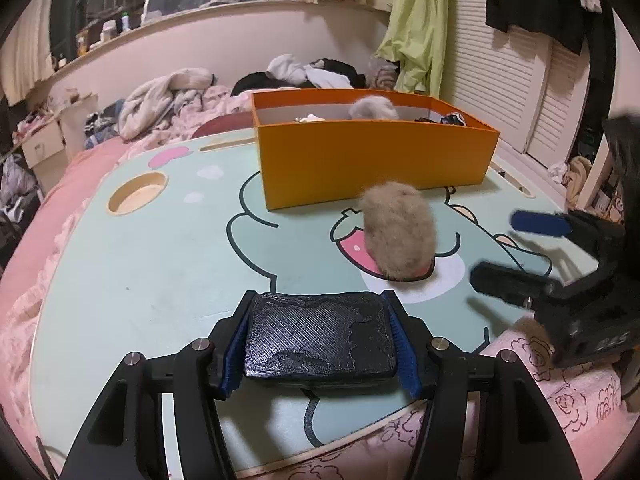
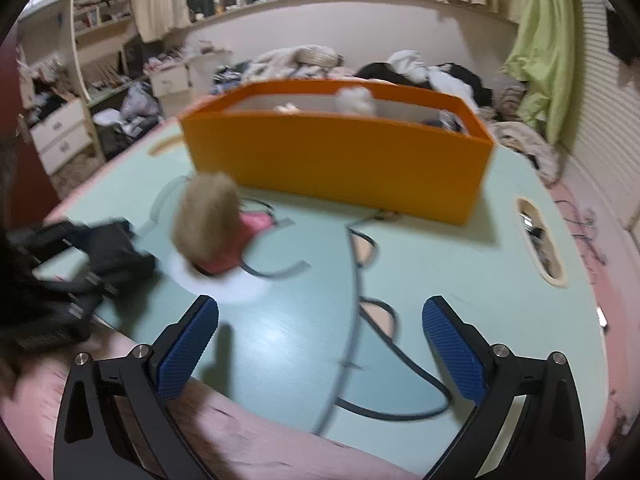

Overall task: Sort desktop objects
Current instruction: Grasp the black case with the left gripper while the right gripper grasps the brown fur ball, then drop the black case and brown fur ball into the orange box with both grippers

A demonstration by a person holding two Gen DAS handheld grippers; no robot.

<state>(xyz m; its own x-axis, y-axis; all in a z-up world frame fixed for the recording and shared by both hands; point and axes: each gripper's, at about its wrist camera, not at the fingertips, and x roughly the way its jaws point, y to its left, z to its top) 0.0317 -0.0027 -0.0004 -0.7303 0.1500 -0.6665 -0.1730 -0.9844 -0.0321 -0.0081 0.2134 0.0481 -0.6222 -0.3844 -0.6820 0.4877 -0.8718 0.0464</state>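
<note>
On the table (image 1: pixel 160 248), left tongs (image 1: pixel 320 336) grip a black block (image 1: pixel 320 336) (right tongs (image 2: pixel 320 348) gape).

Left tongs (image 1: pixel 320 344), right tongs (image 2: pixel 320 354): black plastic arms, blue textured pads (image 2: pixel 186 348), silver round screws (image 2: pixel 500 350).

The worktop (image 1: pixel 140 272) was a smooth, matt board with a printed mint cartoon finish; bare pale wood showed in its round cutout (image 1: pixel 138 193). The orange box (image 1: pixel 372 160) looked like smooth matt card, white inside. The tan ball (image 1: pixel 398 236) was soft, fuzzy fur. The black block (image 1: pixel 320 336) in the left tool (image 1: pixel 320 344) was rough, ridged printed plastic with a slight sheen. The right tool (image 2: pixel 320 352) had matt black plastic arms, bright metal pins and blue knurled rubbery pads (image 2: pixel 188 348). The pink bedding (image 2: pixel 240 432) beneath was cloth.
</note>
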